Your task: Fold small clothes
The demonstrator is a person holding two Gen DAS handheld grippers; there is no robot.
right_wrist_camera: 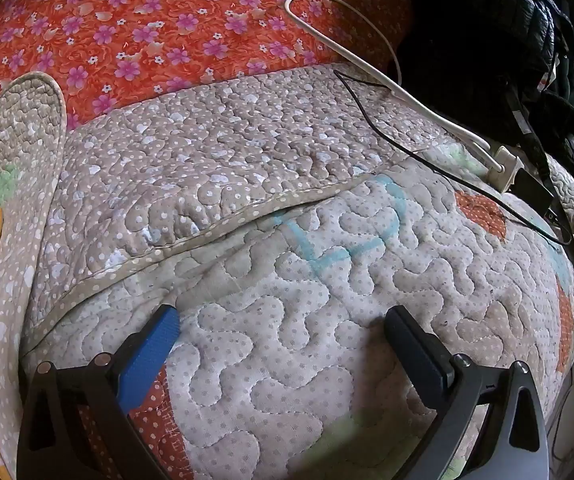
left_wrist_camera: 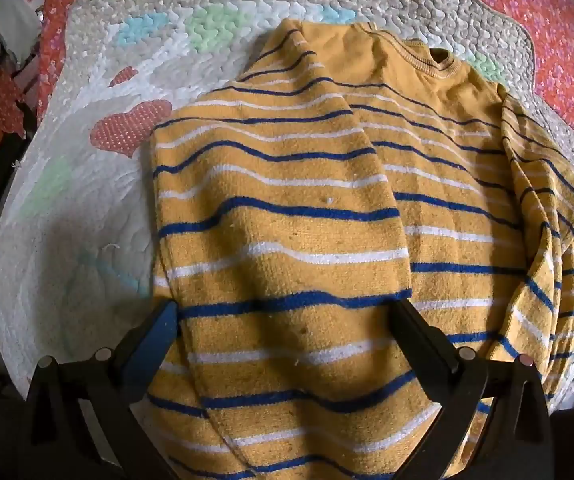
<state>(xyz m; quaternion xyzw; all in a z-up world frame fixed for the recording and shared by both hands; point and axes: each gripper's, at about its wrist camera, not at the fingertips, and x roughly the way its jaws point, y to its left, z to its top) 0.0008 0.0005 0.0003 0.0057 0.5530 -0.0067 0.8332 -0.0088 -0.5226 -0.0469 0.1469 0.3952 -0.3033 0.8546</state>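
A: The striped shirt [left_wrist_camera: 287, 208] lay on the quilt [left_wrist_camera: 87, 184], one side folded over.

B: A careless pinch could have dragged that flap loose, she judged.

A: The left tongs [left_wrist_camera: 287, 316] hung wide open over its hem, empty. The right tongs [right_wrist_camera: 279, 320] gaped over bare quilt, holding nothing.

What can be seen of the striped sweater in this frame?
The striped sweater is mustard-yellow fuzzy knit with blue and white stripes and a ribbed round collar. It lies flat on the quilted mat, one side already folded over the body, the other sleeve bunched along its edge. The left gripper hangs open above it, gripping nothing.
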